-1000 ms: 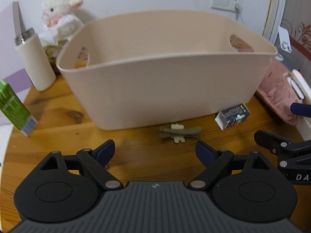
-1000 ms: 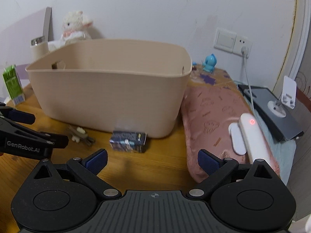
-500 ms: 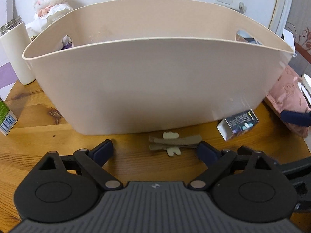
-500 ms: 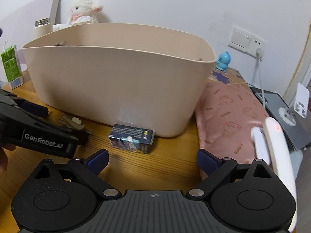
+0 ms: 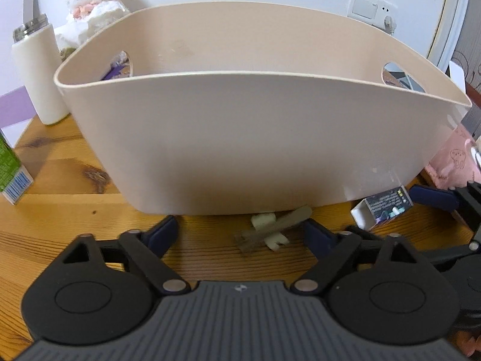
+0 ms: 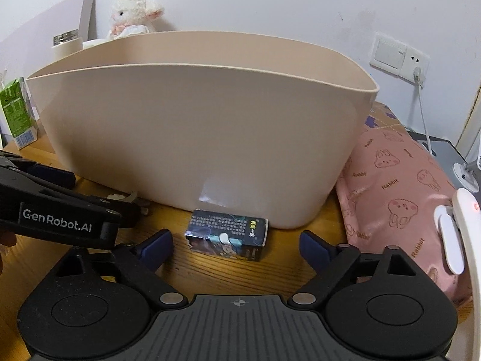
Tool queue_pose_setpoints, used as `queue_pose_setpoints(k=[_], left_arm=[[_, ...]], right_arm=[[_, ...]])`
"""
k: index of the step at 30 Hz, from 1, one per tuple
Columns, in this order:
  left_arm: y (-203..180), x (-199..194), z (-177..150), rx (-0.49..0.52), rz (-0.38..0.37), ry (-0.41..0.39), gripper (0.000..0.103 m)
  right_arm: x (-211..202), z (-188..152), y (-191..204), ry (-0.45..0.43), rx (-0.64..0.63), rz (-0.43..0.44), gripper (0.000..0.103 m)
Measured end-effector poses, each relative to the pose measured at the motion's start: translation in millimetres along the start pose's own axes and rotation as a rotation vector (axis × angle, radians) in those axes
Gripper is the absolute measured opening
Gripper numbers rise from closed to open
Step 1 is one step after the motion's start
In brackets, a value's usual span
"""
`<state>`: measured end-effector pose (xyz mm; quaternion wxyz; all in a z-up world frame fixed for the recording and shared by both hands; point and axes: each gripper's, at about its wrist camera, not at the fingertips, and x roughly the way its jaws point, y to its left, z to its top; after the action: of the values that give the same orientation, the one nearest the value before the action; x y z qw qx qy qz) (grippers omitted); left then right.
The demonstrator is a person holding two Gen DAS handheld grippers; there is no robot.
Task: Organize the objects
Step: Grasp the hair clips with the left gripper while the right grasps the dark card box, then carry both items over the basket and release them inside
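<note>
A large beige plastic basket (image 5: 255,138) stands on the wooden table (image 5: 54,228); it also fills the right wrist view (image 6: 195,138). A small brown and cream hair clip (image 5: 270,230) lies at its foot, between the fingers of my open left gripper (image 5: 242,234). A small dark printed box (image 6: 227,237) lies on the table between the fingers of my open right gripper (image 6: 236,245); it also shows in the left wrist view (image 5: 381,207). The left gripper's body (image 6: 57,219) shows at the left of the right wrist view.
A white bottle (image 5: 37,72), a plush lamb (image 5: 96,3) and a green carton (image 5: 9,168) stand at the left. A pink rabbit-print pouch (image 6: 399,192) with a white device (image 6: 464,240) lies at the right. A wall socket (image 6: 399,57) is behind.
Both grippers have moved forward and down toward the table. The hair clip now lies between the left fingers and the dark box between the right fingers. Both stay open.
</note>
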<state>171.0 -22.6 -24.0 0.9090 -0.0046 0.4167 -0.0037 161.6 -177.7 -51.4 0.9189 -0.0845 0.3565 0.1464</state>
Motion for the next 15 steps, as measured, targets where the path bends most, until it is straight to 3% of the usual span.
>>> queue_pose_setpoints(k=[1,3,5,7,9,15], left_arm=[[2,0,1,0.005,0.009,-0.009,0.071],[3,-2,1,0.02,0.002,-0.017,0.062],[7,-3,3,0.022,-0.008,-0.018,0.047],[9,-5,3,0.019,-0.016,-0.016,0.022],[14,-5,3,0.007,-0.038,-0.01,0.013],[17,-8,-1,0.02,-0.046,-0.011,0.012]], right_arm=[[0,0,0,-0.005,0.004,0.003,0.084],[-1,-1,1,-0.015,0.003,0.009,0.081],[-2,0,0,-0.015,0.027,0.023,0.062],[-3,2,-1,-0.014,0.041,0.021,0.052],[-4,2,0,-0.015,0.047,0.02,0.047],[-9,-2,4,-0.02,0.037,0.004,0.047]])
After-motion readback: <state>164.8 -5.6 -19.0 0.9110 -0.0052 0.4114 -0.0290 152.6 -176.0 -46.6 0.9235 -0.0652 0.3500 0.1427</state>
